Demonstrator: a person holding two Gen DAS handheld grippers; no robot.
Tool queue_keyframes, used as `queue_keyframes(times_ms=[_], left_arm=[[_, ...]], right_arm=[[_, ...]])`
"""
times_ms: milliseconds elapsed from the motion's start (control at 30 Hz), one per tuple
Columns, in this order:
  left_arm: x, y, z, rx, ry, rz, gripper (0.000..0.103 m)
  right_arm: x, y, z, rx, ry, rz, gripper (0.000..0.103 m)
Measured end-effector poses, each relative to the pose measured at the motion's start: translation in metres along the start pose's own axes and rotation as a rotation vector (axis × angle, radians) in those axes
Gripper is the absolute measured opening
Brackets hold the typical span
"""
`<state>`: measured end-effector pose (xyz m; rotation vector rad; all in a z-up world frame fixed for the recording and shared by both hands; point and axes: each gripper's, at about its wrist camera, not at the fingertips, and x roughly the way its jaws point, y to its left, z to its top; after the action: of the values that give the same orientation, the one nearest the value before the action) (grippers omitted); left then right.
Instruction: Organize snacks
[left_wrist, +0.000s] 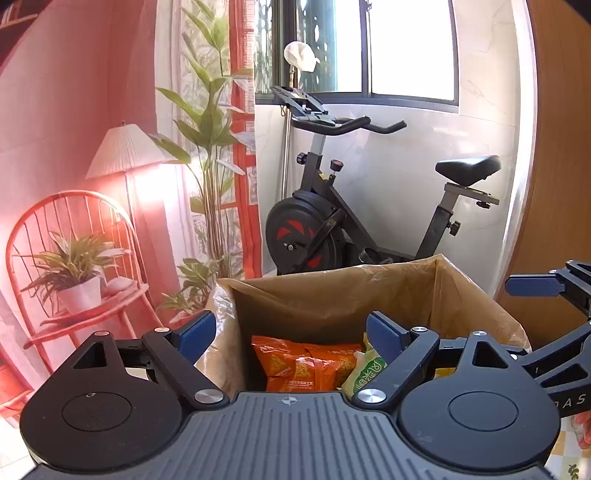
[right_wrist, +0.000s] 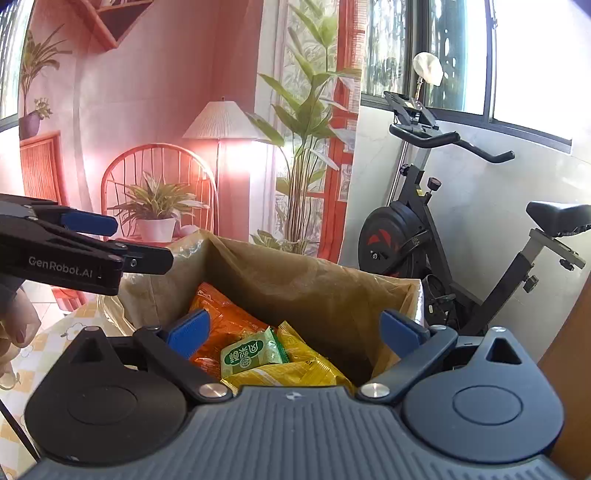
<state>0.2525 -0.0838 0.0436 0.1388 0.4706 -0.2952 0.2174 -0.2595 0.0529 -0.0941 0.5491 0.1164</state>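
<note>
Both tools held wide over the open snack box

We hold our left tool (left_wrist: 291, 334) and right tool (right_wrist: 295, 330) spread wide and empty above the brown cardboard box (right_wrist: 314, 273); inside it lie the orange crinkled snack bag (left_wrist: 295, 360), the small green wrapped biscuit packet (right_wrist: 251, 352) and the yellow foil snack bag (right_wrist: 291, 373), bunched together.

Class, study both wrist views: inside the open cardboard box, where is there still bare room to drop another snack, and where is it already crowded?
Free: the far part of the cardboard box, between its back wall and the packets. Crowded: the near side, where the orange packet, green packet and yellow packet overlap.
</note>
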Motion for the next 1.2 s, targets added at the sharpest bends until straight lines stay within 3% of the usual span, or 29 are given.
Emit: queue_keyframes(times_ms=[300, 467, 633, 1200], left_arm=[[-0.079, 0.002, 0.010, -0.015, -0.090, 0.095, 0.097], [-0.113, 0.004, 0.003, -0.059, -0.111, 0.098, 0.099], [-0.130, -0.001, -0.001, -0.055, -0.120, 0.174, 0.099], [-0.150, 0.006, -0.013, -0.106, -0.083, 0.226, 0.099]], right_arm=[[-0.066, 0.020, 0.004, 0.035, -0.098, -0.071, 0.103], [-0.094, 0.029, 0.006, 0.076, -0.145, -0.087, 0.103], [-0.111, 0.034, 0.003, 0.112, -0.150, -0.090, 0.103], [-0.130, 0.039, -0.014, 0.179, -0.117, -0.075, 0.103]])
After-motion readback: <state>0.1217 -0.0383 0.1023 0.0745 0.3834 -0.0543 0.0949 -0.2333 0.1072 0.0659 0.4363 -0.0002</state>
